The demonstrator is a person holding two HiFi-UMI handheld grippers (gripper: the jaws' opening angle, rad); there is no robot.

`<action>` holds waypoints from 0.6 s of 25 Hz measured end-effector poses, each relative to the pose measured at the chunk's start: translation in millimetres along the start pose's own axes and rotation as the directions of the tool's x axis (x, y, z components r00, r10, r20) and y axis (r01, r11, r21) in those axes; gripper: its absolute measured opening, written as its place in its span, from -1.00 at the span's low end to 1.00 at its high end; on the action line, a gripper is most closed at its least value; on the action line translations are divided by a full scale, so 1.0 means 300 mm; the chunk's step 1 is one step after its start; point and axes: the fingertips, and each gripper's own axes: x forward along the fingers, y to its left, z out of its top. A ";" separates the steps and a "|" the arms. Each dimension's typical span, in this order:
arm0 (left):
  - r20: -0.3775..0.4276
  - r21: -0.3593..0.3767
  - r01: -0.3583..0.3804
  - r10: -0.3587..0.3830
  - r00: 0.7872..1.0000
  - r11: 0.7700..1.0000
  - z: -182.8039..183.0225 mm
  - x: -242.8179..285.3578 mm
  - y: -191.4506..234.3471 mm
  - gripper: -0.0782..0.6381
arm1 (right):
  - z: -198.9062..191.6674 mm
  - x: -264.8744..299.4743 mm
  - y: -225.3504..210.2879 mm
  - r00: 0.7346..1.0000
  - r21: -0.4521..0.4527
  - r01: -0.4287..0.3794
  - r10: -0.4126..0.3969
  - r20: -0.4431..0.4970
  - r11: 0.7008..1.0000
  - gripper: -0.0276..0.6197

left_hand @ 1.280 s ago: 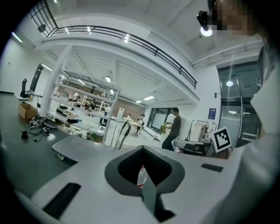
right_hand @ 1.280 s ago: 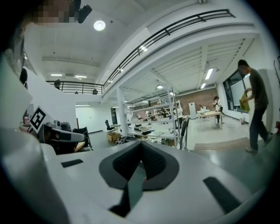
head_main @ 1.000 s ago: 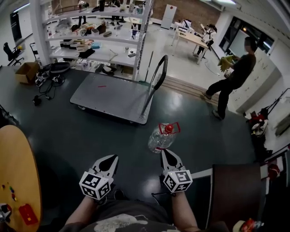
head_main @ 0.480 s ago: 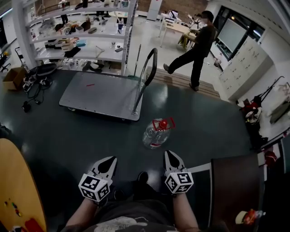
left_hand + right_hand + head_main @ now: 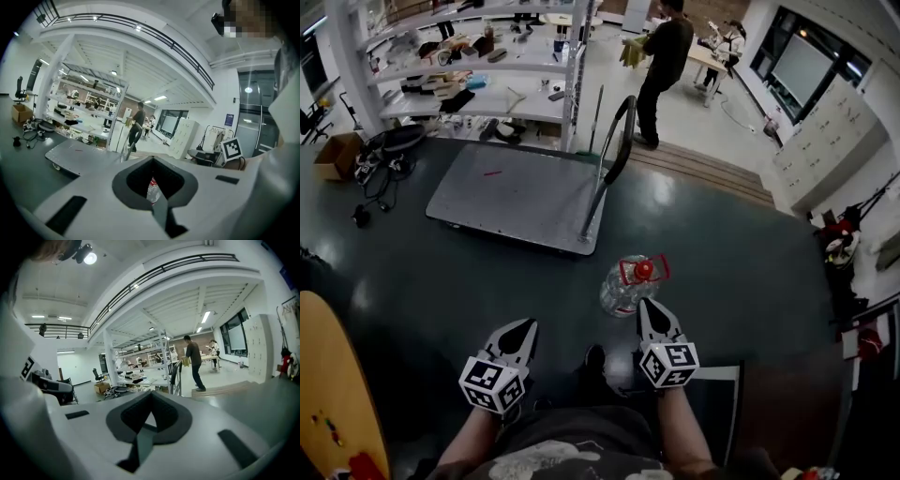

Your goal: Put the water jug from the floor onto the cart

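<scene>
The clear water jug with a red cap and red handle lies on the dark floor, just right of the cart's near corner. The flat grey cart stands beyond it, its black handle upright at the right end. My right gripper is shut and empty, its tip just short of the jug's near side. My left gripper is shut and empty too, further left over bare floor. In the left gripper view a sliver of the jug shows through the notch of the jaws, and the cart lies at left.
White shelving full of items stands behind the cart. A person stands beyond the handle. Cables and a cardboard box lie at left. A round wooden table is near left, low wooden steps at back right.
Both grippers have moved forward, so the jug now lies close to the right gripper's tip. The person at the back walked from right to left, behind the cart handle.
</scene>
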 end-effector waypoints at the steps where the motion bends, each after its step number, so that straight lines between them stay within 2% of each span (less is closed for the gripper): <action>1: -0.006 0.004 0.000 0.000 1.000 1.000 0.009 0.040 -0.001 -0.76 | 0.006 0.029 -0.028 1.000 0.002 -0.004 0.004 -0.002 1.000 -0.94; 5: -0.020 0.023 0.004 -0.004 1.000 1.000 0.053 0.219 -0.011 -0.76 | 0.038 0.127 -0.161 1.000 0.002 -0.006 0.006 -0.006 1.000 -0.94; 10: -0.041 0.080 0.024 -0.021 0.999 0.996 0.116 0.441 -0.074 -0.76 | 0.083 0.191 -0.384 0.999 0.030 0.032 -0.032 -0.009 0.999 -0.94; 15: -0.048 0.083 0.015 -0.011 0.999 0.996 0.132 0.608 -0.134 -0.76 | 0.081 0.244 -0.552 0.999 0.046 0.039 -0.037 -0.025 0.998 -0.94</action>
